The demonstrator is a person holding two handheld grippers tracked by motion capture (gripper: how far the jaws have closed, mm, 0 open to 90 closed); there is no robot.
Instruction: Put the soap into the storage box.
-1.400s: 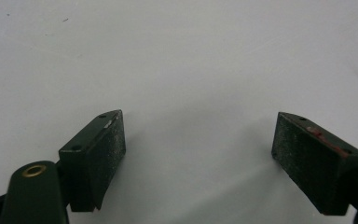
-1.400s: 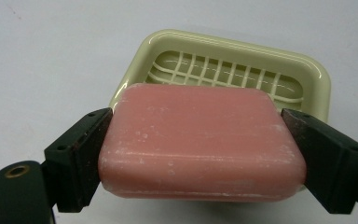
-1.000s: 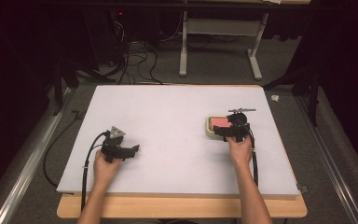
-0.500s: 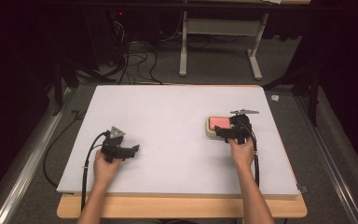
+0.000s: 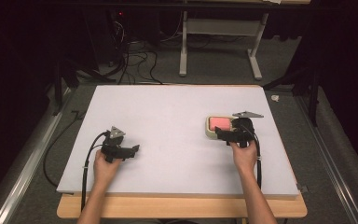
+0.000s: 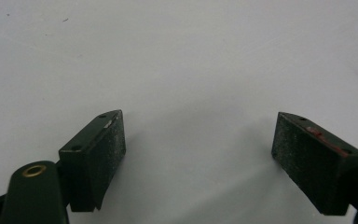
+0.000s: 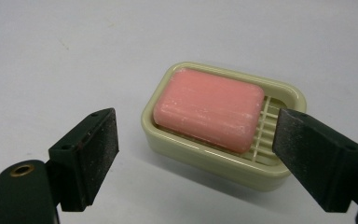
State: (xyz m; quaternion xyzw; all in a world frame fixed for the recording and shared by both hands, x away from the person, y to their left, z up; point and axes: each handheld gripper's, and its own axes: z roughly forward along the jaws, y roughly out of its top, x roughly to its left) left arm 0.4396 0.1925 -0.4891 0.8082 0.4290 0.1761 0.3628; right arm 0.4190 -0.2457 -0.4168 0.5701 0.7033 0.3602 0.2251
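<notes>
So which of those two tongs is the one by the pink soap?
The right tongs, held open before the pink soap in its cream dish. The left tongs, also open, have just bare white table ahead.

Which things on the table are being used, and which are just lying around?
Being used:
- pink soap
- cream soap dish holding the soap
- right tool, open, with the dish in front of its jaws

Just there:
- left tool, open over bare table, far from the dish
- white table top
- small white scrap on the floor beyond the table's far right corner
</notes>
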